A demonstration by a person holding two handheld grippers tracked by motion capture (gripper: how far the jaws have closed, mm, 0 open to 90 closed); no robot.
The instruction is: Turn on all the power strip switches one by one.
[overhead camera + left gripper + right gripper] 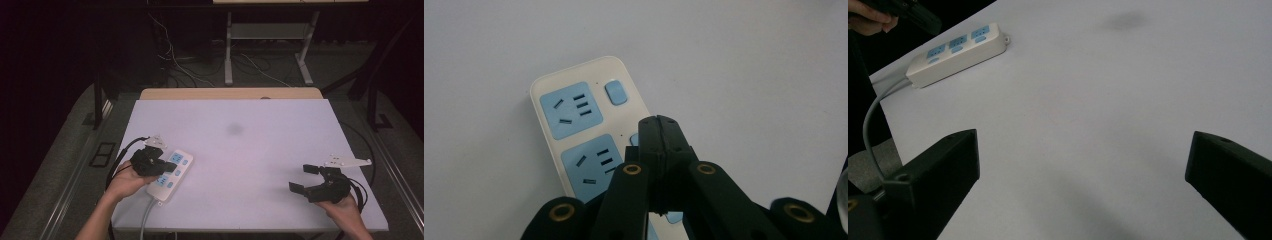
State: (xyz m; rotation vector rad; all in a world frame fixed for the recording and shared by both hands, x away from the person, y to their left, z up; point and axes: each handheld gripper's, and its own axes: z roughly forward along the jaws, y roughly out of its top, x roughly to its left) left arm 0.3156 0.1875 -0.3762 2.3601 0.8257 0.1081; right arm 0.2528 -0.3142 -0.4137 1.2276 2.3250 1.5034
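Observation:
A white power strip [172, 172] with blue sockets and blue switch buttons lies at the table's front left; I also see this power strip [579, 125] close up and the same power strip [958, 47] from far across the table. My left gripper [167, 167] hangs over its middle, jaws pressed together with nothing between them. In the left gripper view the left gripper [659, 120] has its tips over the second switch button; whether they touch it I cannot tell. My right gripper [302, 178] rests at the front right, wide open and empty; the right gripper [1083, 150] faces bare table.
The strip's grey cable [146, 220] runs off the front edge of the white table [260, 150]. A faint dark smudge [235, 129] marks the middle back. Beyond the far edge are a wooden ledge [230, 93], metal legs and floor cables.

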